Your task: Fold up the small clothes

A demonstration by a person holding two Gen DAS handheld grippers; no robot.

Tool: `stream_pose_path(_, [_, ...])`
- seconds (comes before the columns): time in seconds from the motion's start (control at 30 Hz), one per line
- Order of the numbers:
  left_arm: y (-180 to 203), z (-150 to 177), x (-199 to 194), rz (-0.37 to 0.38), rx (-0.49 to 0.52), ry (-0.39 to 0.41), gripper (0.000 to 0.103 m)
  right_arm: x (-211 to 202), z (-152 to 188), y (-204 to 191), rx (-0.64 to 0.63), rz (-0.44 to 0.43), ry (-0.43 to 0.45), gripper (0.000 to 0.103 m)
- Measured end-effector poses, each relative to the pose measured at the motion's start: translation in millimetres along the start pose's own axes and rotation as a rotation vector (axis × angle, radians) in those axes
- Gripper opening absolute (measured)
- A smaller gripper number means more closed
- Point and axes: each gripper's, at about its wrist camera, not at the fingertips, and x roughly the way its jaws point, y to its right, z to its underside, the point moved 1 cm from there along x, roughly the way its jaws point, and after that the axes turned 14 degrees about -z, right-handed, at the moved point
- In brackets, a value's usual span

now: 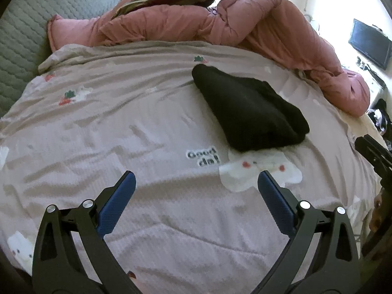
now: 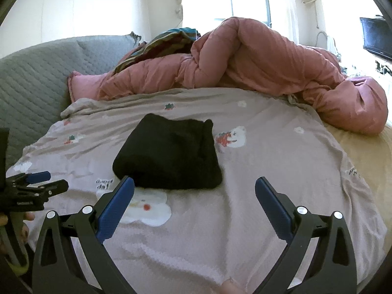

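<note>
Left gripper [image 1: 197,180]: jaws spread wide, holding nothing; it hangs above bare sheet on the near side of the black garment, off that garment's left corner as seen from the right wrist.
Right gripper [image 2: 194,186]: jaws spread wide, also empty; its left blue pad [image 2: 117,208] sits just short of the garment's near edge, not touching it as far as the view shows.
Bed sheet [image 1: 98,127]: pale lilac with cartoon prints, wrinkled but flat; it lies under the garment and on every side of it.
"Good day" print [image 1: 202,157]: on the sheet just beside the garment's near edge, toward the left gripper.
Black garment [image 2: 169,154]: the task's piece, lying on the sheet as a compact, thick, roughly trapezoid bundle with a rounded doubled edge nearest the grippers; it looks already folded at least once.
Step in hand, as a judgement: either one last fold or releasing and tidying the bundle.
Doing it well: bring both grippers down level at the two near corners, pinch all layers together and not the sheet beneath, lift only slightly, carry the edge over to meet the far edge, then press flat.
Risk: thick knit may spring open; the sheet may get caught.
Pink duvet [image 2: 257,68]: heaped beyond the garment, well apart from it.
Grey quilted headboard [image 1: 27,39]: beyond the garment, leftward.
</note>
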Motion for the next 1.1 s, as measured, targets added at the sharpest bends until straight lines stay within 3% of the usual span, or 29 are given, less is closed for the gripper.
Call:
stream_pose_path(0.4, [1.9,28.7,12.7,-0.004,-0.012,-0.046,0.093,32.8,48.6,-13.6,0.024,0.039,-0.122,0.098])
stream_pose_path(1.1, [-1.3,29.7,11.1,-0.037,-0.007,-0.048,0.093,27.9,42.8,-9.7,0.033,0.043,-0.106,0.098])
